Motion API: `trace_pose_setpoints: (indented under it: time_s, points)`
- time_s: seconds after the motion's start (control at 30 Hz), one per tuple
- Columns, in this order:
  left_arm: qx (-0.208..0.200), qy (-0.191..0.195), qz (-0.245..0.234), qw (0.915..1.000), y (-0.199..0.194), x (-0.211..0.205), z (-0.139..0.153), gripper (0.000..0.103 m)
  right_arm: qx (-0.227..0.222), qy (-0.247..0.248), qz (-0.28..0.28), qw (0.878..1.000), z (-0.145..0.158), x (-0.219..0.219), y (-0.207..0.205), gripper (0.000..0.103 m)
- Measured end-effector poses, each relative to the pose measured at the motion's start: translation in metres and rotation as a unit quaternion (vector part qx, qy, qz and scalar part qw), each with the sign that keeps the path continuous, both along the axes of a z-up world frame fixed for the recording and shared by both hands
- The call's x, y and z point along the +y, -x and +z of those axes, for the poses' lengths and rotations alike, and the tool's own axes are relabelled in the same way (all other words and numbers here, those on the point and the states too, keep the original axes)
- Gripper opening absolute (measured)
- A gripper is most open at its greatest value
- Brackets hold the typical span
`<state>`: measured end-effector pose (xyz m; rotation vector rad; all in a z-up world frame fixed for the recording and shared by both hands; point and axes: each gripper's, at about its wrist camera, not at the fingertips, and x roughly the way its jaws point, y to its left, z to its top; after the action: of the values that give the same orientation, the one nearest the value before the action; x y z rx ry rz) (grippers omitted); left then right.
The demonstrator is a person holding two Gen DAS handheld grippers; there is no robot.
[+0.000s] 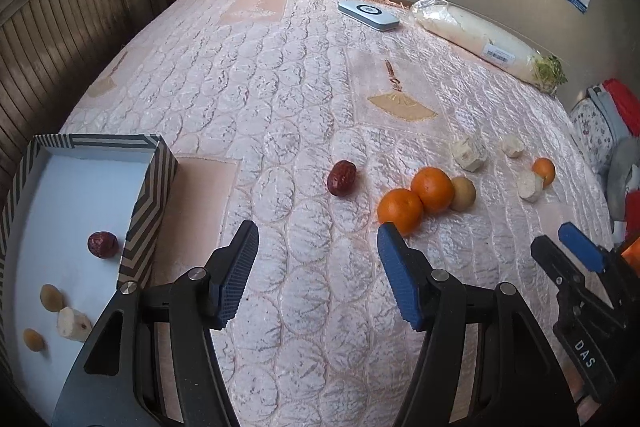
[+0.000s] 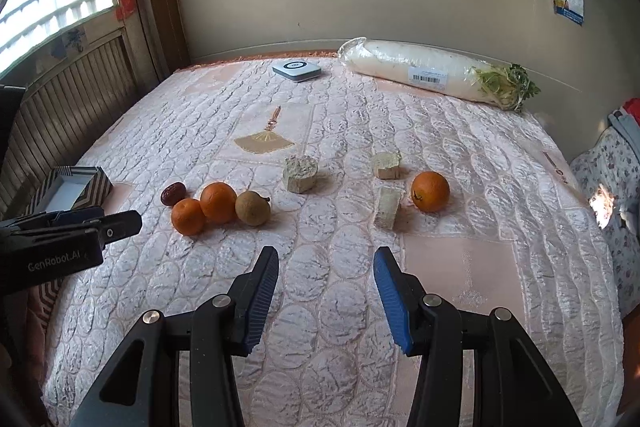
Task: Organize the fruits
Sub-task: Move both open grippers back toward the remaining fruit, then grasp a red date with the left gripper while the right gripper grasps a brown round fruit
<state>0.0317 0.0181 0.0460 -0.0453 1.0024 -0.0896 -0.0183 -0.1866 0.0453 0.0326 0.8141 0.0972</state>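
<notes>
My left gripper (image 1: 318, 231) is open and empty above the quilted cloth, just short of a red date (image 1: 341, 177) and two oranges (image 1: 418, 198) with a brown longan (image 1: 463, 193) beside them. A striped box (image 1: 149, 203) at the left holds a date (image 1: 102, 244), two longans and a pale chunk. My right gripper (image 2: 326, 259) is open and empty, facing three pale chunks (image 2: 301, 173) and a lone orange (image 2: 430, 191). The orange group (image 2: 206, 208) lies to its left.
A wrapped white radish (image 2: 424, 71) and a flat white device (image 2: 296, 69) lie at the far edge by the wall. A wooden panel wall runs along the left. Clothes are piled at the right edge (image 2: 616, 179). The left gripper shows in the right wrist view (image 2: 72, 231).
</notes>
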Motion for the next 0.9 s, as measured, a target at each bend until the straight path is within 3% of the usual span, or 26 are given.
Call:
trace_pose_setpoints:
  time_s: [0.57,0.9]
  points:
    - [0.043,0.002,-0.004,0.9991,-0.059,-0.014,-0.017,0.062,0.001,-0.006,0.032,0.999,0.001,0.014,-0.016,0.048]
    - [0.056,0.008,-0.012,0.9983,-0.066,-0.016,-0.027,0.058,0.012,-0.015,0.105,0.994,-0.016,0.031,-0.041,0.048]
